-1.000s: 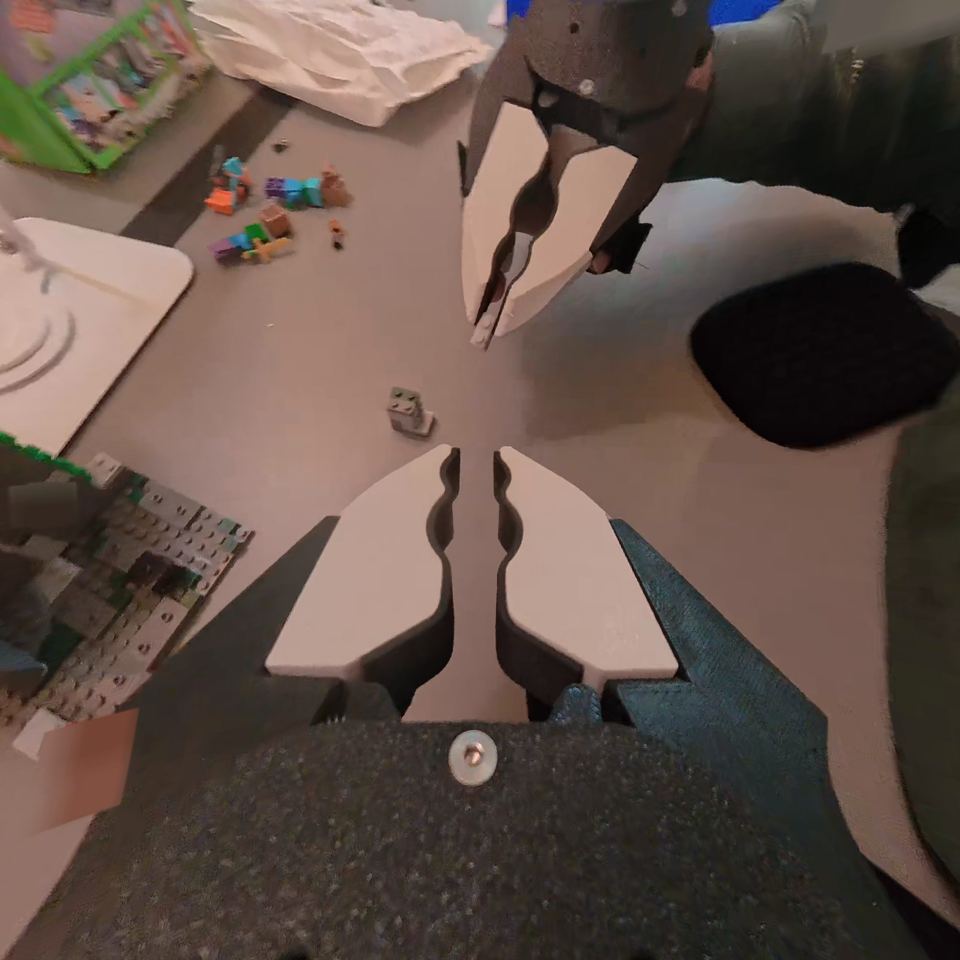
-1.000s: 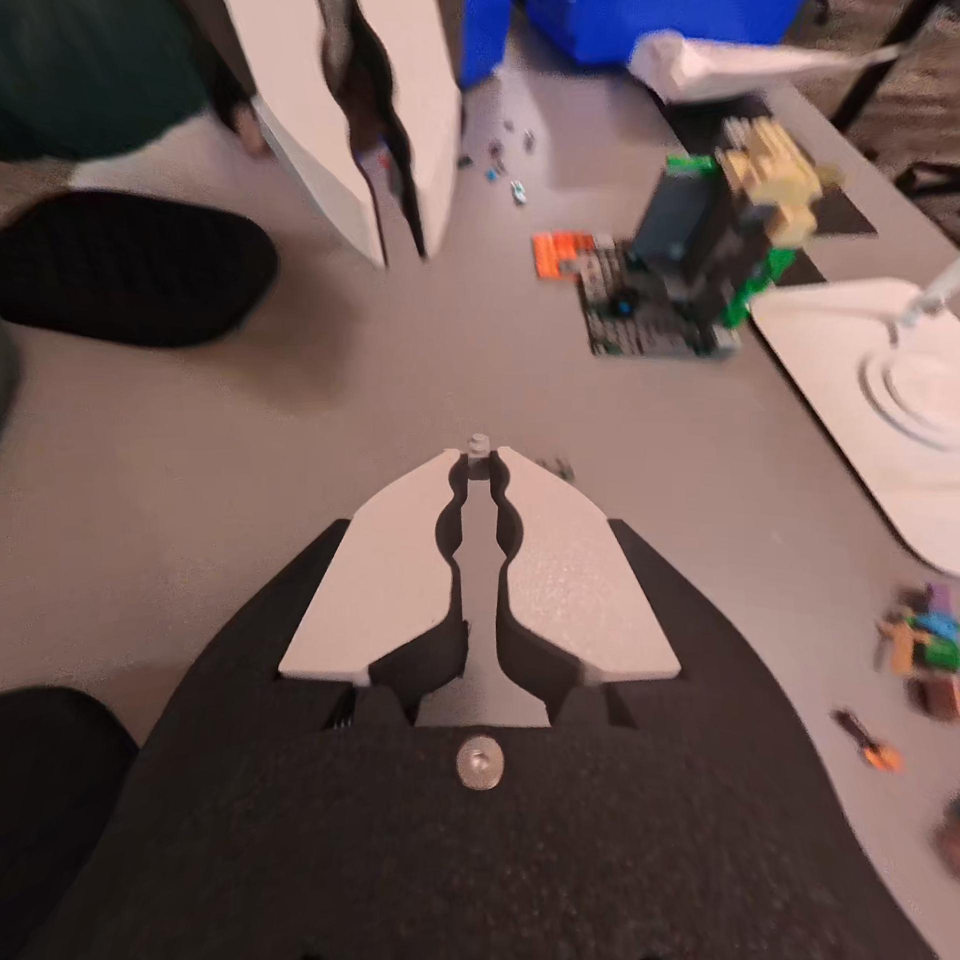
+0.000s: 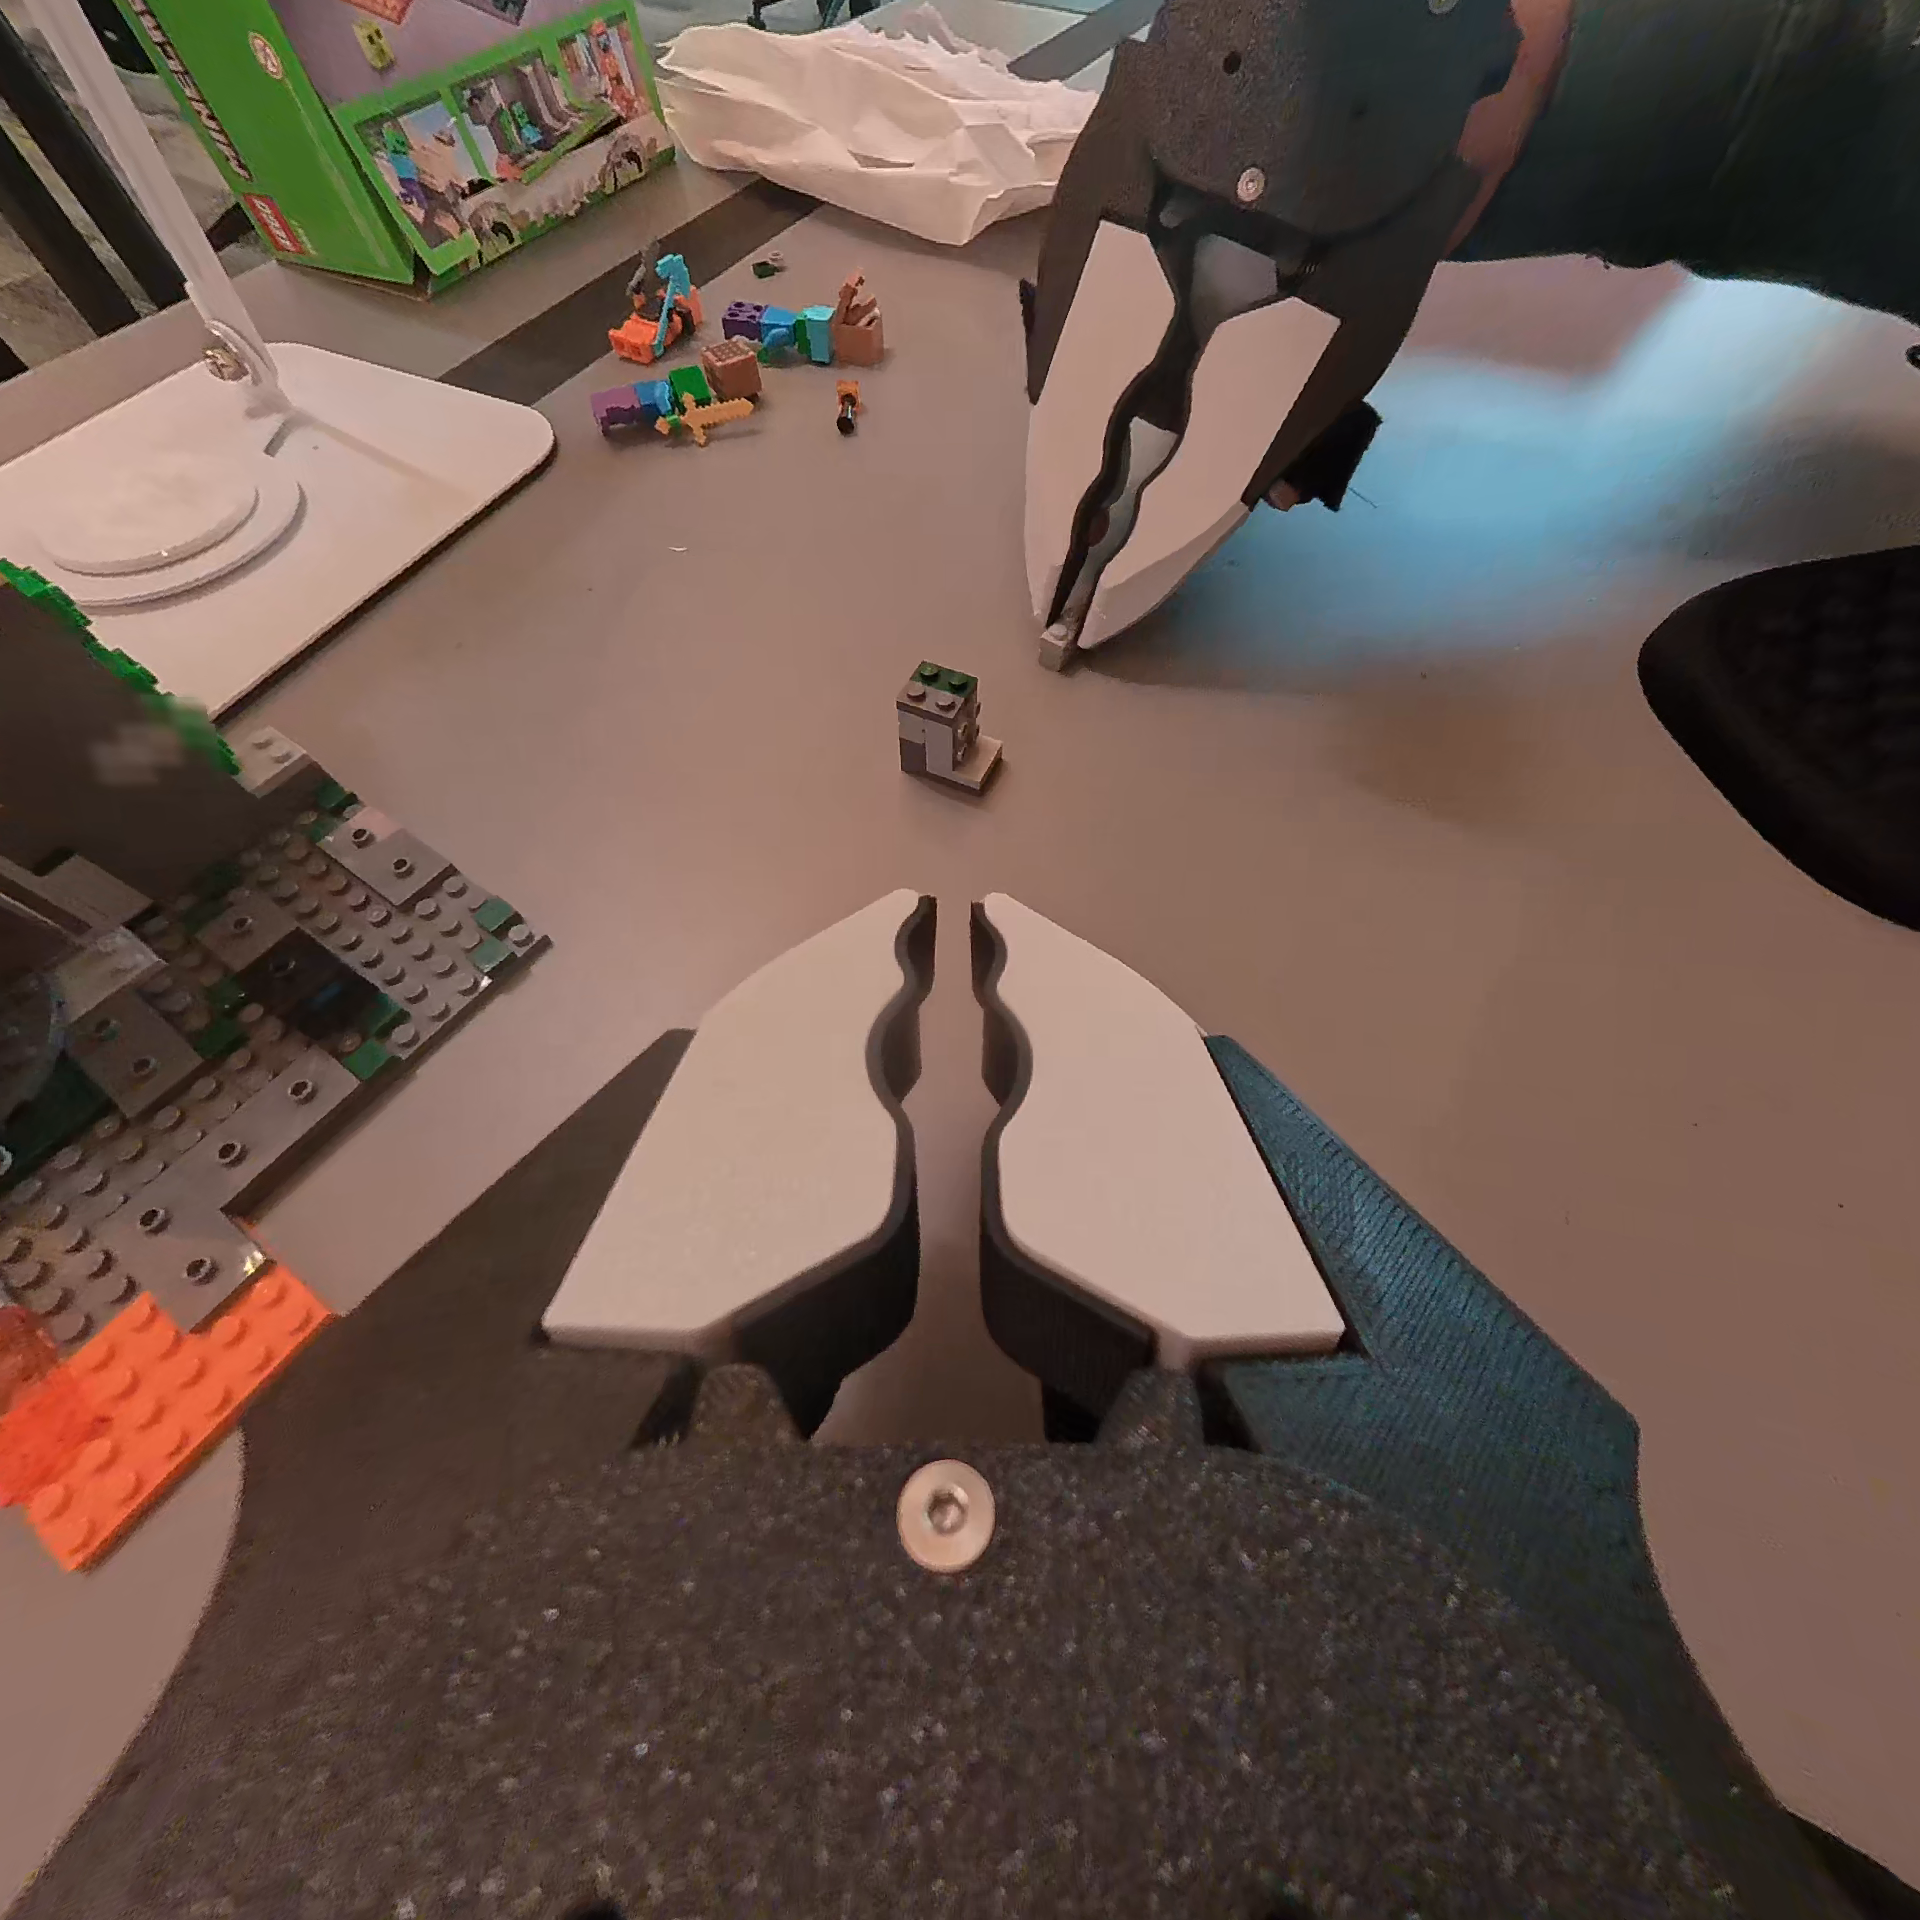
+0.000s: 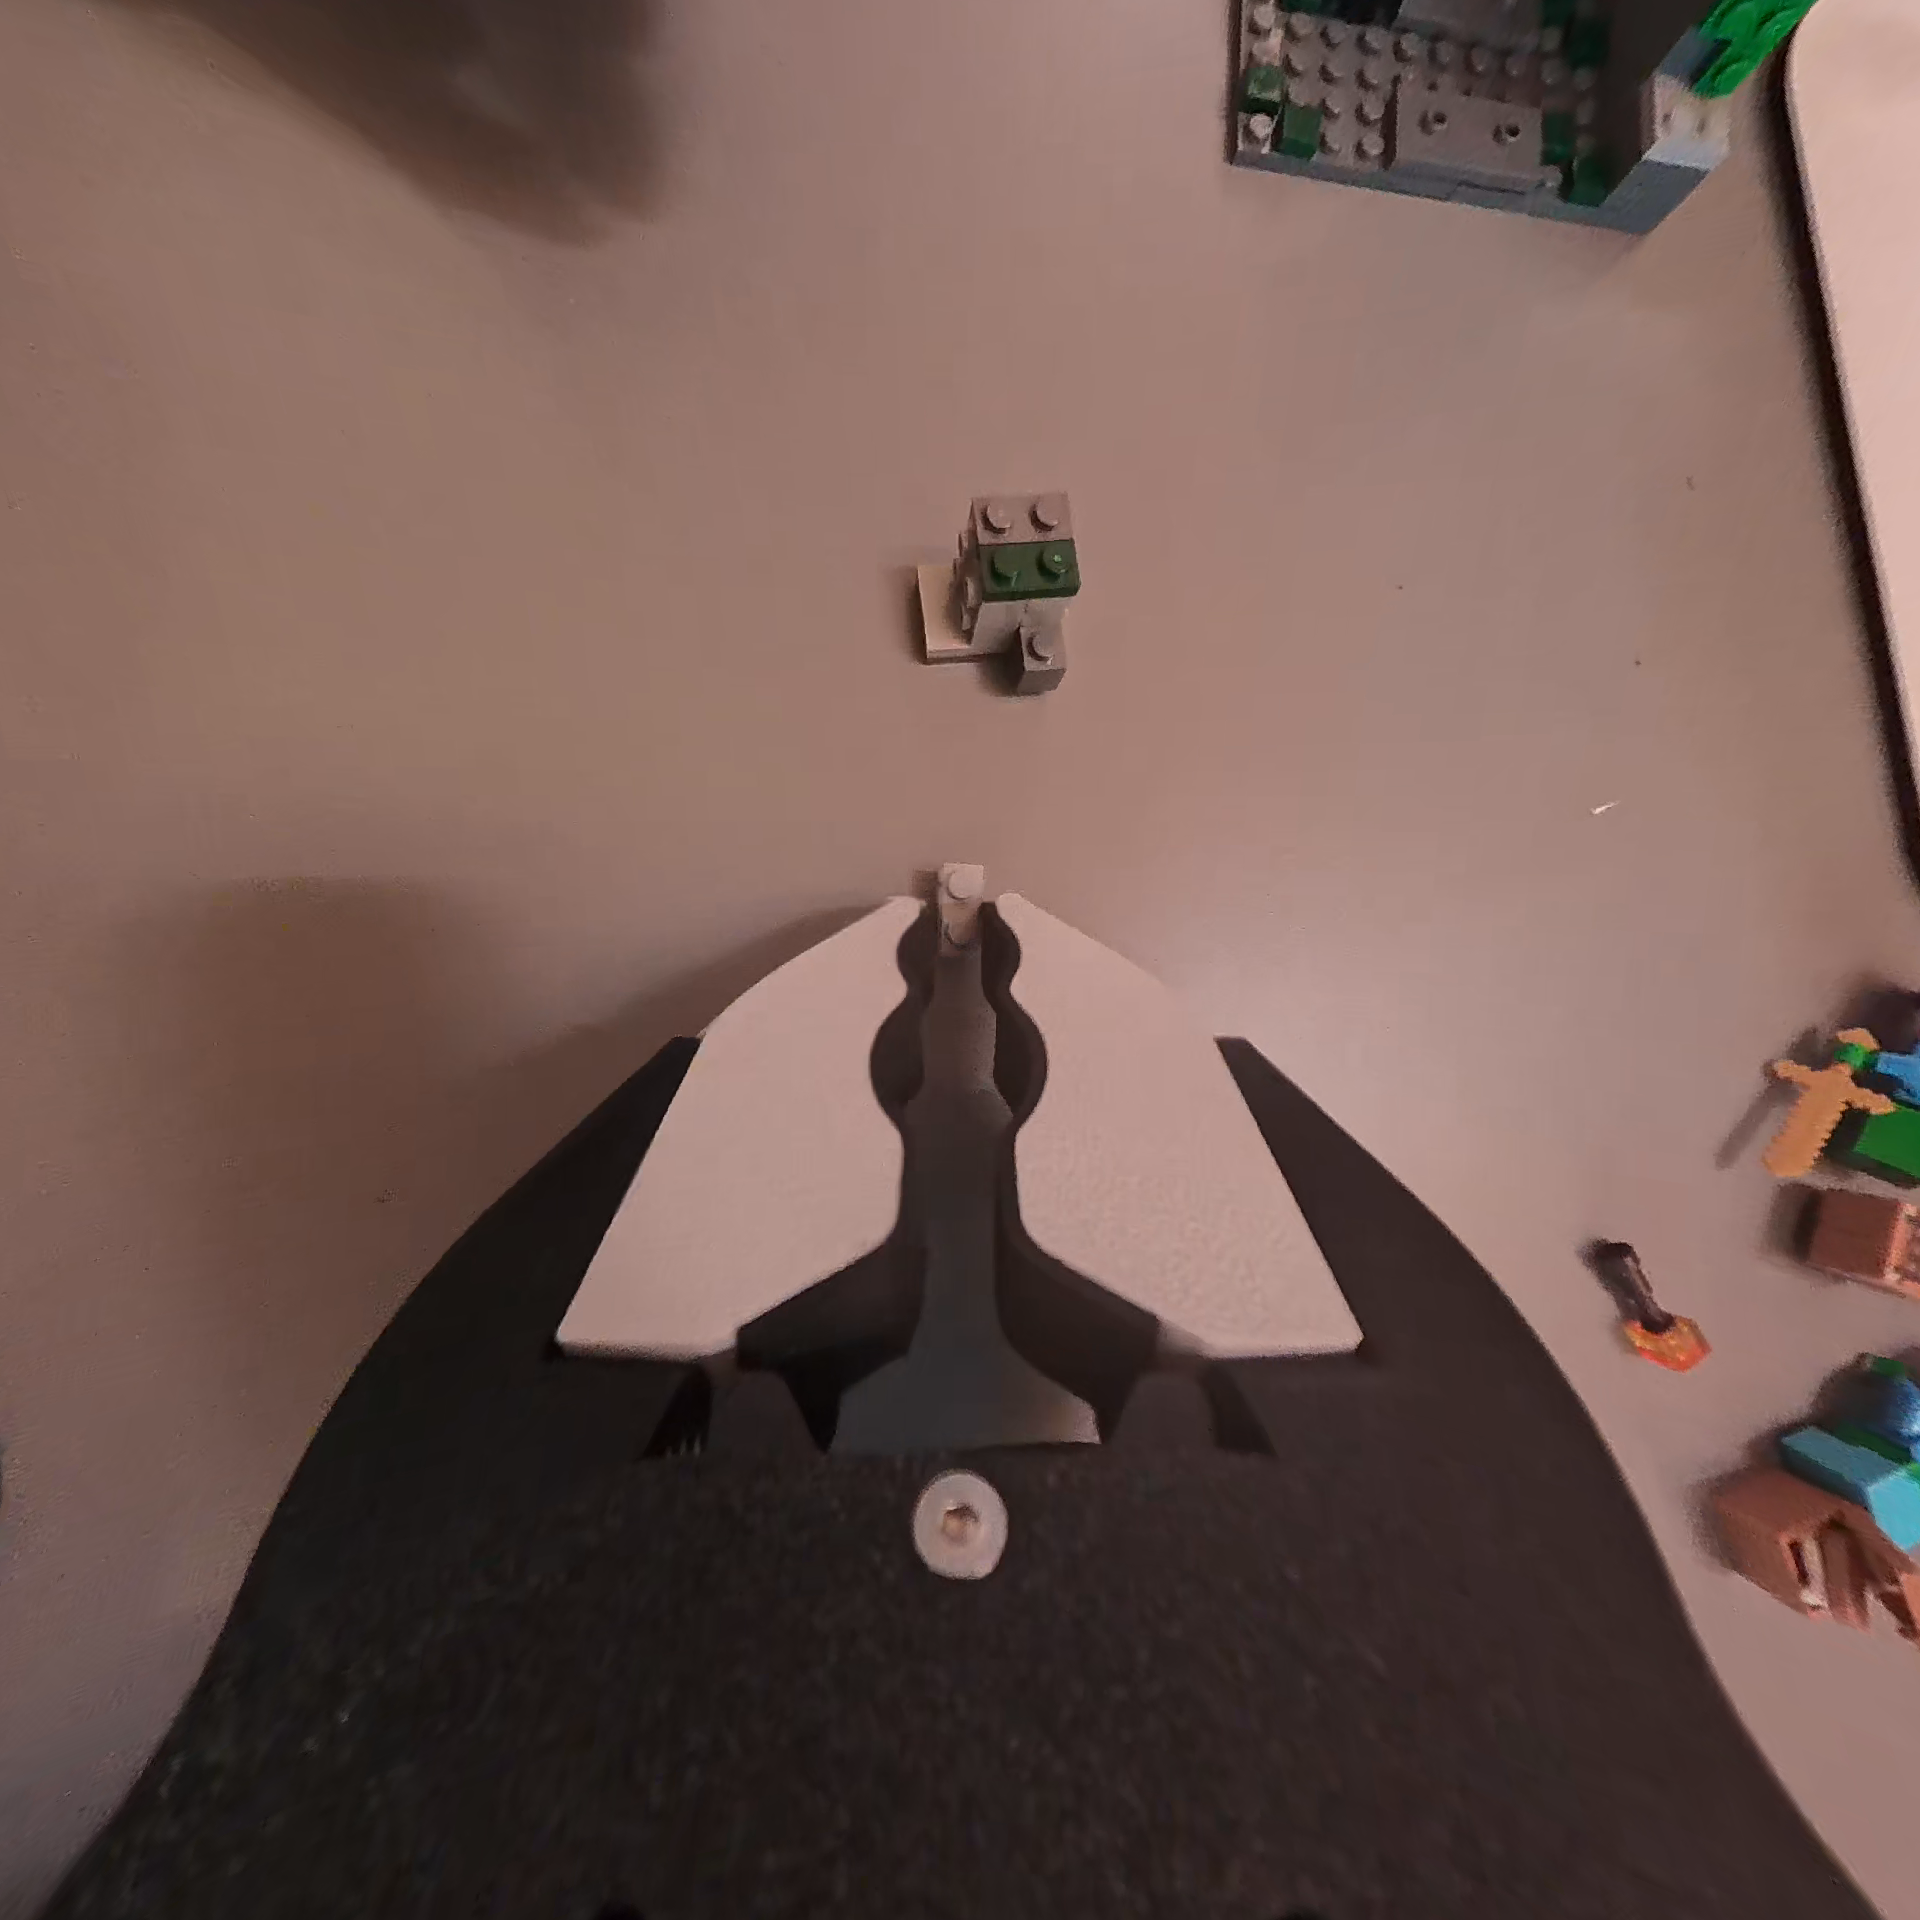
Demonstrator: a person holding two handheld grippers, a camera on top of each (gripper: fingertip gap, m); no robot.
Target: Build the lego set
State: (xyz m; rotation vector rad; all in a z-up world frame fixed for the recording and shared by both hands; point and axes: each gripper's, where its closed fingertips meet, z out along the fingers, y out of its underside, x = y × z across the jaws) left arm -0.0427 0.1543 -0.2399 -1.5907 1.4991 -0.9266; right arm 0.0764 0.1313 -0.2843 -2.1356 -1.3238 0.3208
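Observation:
A small grey assembly with a dark green top (image 3: 940, 732) stands on the grey table; it also shows in the right wrist view (image 4: 1013, 587). My right gripper (image 4: 958, 909) is shut on a small light grey brick (image 4: 958, 899). In the left wrist view that gripper (image 3: 1070, 623) points steeply down, with the brick (image 3: 1058, 644) at the table surface just right of the assembly. My left gripper (image 3: 951, 909) is empty, its jaws a narrow gap apart, short of the assembly. The large build on a grey studded baseplate (image 3: 260, 997) sits to its left and also shows in the right wrist view (image 4: 1455, 114).
Loose coloured pieces (image 3: 738, 353) lie at the back, also seen in the right wrist view (image 4: 1860, 1143). A green box (image 3: 416, 135) and crumpled white paper (image 3: 873, 135) lie behind them. A white stand base (image 3: 260, 457) is at the left, a black pad (image 3: 1797, 727) at the right. The left gripper's tips are roughly 15 cm from the right gripper's.
My right gripper has come down with the light grey brick to the table beside the small assembly. My left gripper keeps the same narrow gap and has drawn back slightly.

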